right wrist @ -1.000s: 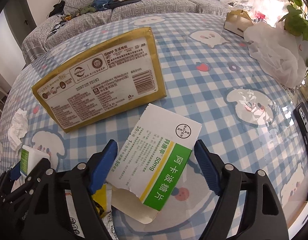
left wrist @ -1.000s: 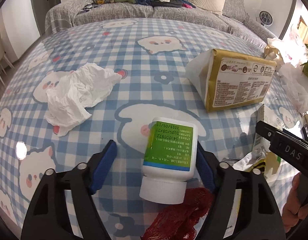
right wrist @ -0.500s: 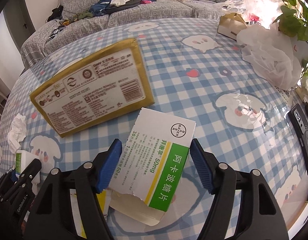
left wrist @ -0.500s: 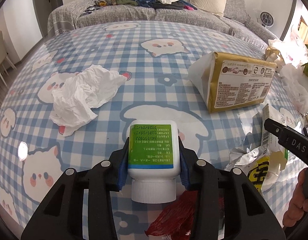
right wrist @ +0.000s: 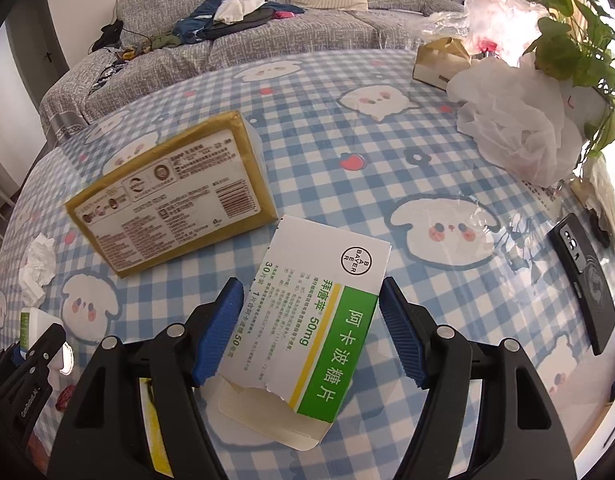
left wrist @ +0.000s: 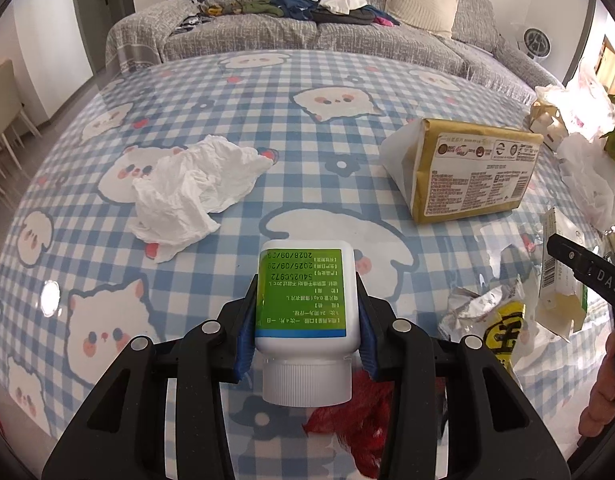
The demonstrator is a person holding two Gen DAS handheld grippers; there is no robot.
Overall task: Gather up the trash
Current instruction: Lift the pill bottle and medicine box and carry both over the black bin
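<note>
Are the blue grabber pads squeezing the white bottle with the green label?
Touching. In the left wrist view, both blue pads of the left gripper press flat against the sides of the white bottle, with no gap showing.

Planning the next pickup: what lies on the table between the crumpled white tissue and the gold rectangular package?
Bare checked tablecloth between crumpled white tissue and gold rectangular package, per left wrist view.

I am working in a home living room. A grey sofa (left wrist: 327,36) strewn with clothes (left wrist: 331,8) stands beyond the table's (left wrist: 267,120) far edge. A houseplant (right wrist: 575,28) occupies its right edge.
</note>
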